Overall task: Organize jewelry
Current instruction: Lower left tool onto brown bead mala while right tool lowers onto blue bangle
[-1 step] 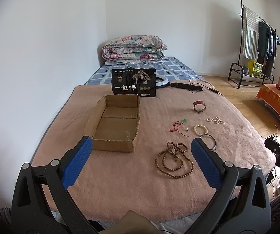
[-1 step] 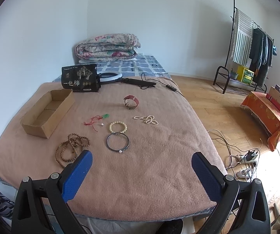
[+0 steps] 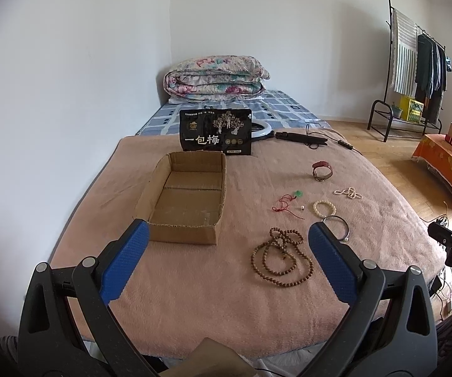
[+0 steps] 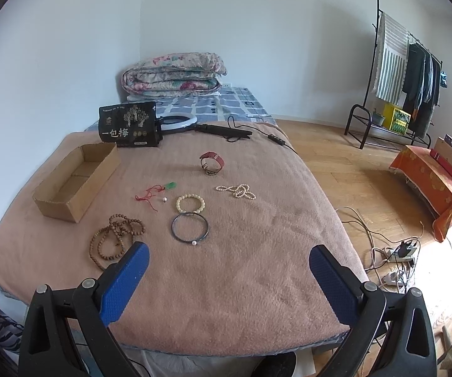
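Observation:
An empty cardboard box (image 3: 188,201) (image 4: 75,182) lies on the pink blanket. To its right lie a brown wooden bead necklace (image 3: 281,257) (image 4: 116,235), a red cord with a green pendant (image 3: 287,202) (image 4: 155,191), a cream bead bracelet (image 3: 324,209) (image 4: 190,204), a dark bangle (image 4: 190,226), a pearl strand (image 3: 348,193) (image 4: 237,191) and a red watch (image 3: 322,169) (image 4: 212,161). My left gripper (image 3: 226,242) is open and empty above the blanket's near edge. My right gripper (image 4: 227,264) is open and empty, near of the bangle.
A black snack bag (image 3: 216,132) stands behind the box, with a ring light (image 4: 175,123) and its cable beside it. A folded quilt (image 3: 216,77) lies at the bed's far end. Right of the bed are wooden floor, power strips (image 4: 399,254) and a clothes rack (image 4: 395,72).

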